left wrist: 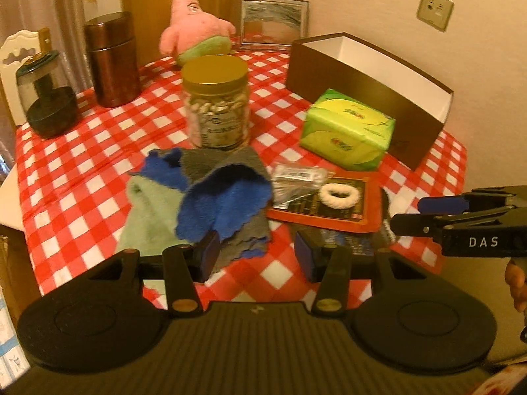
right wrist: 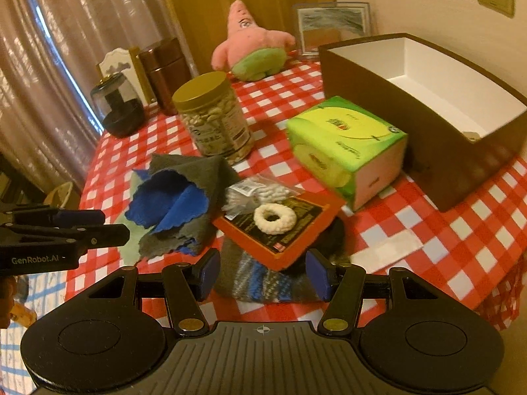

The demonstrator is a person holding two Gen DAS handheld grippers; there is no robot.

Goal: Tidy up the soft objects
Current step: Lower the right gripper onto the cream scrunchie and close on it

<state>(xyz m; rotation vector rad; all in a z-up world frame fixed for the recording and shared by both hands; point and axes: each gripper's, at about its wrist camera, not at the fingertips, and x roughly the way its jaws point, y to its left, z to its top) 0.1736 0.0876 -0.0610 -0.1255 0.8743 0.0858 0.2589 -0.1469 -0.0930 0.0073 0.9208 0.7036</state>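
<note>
A crumpled blue and grey cloth pile [left wrist: 224,197] [right wrist: 178,204] lies on the checked table, with a pale green cloth [left wrist: 148,210] beside it. My left gripper [left wrist: 257,256] [right wrist: 102,223] hovers open just short of the pile, with nothing between its pads. My right gripper [right wrist: 263,275] [left wrist: 415,214] is open above a striped knitted sock [right wrist: 263,284]. That sock lies partly under an orange-edged packet [right wrist: 280,223] carrying a white fluffy ring [right wrist: 275,219] [left wrist: 341,193]. A pink plush starfish [left wrist: 194,23] [right wrist: 250,46] sits at the back. A green tissue pack [left wrist: 349,128] [right wrist: 346,144] lies before an open brown box [left wrist: 369,75] [right wrist: 428,105].
A gold-lidded jar [left wrist: 215,102] [right wrist: 214,118] stands just behind the cloths. A brown canister [left wrist: 112,59], a dark glass jar [left wrist: 46,98] and a picture frame [left wrist: 273,21] line the far side. A clear bag [right wrist: 253,194] lies by the packet. The table edge falls away on the left.
</note>
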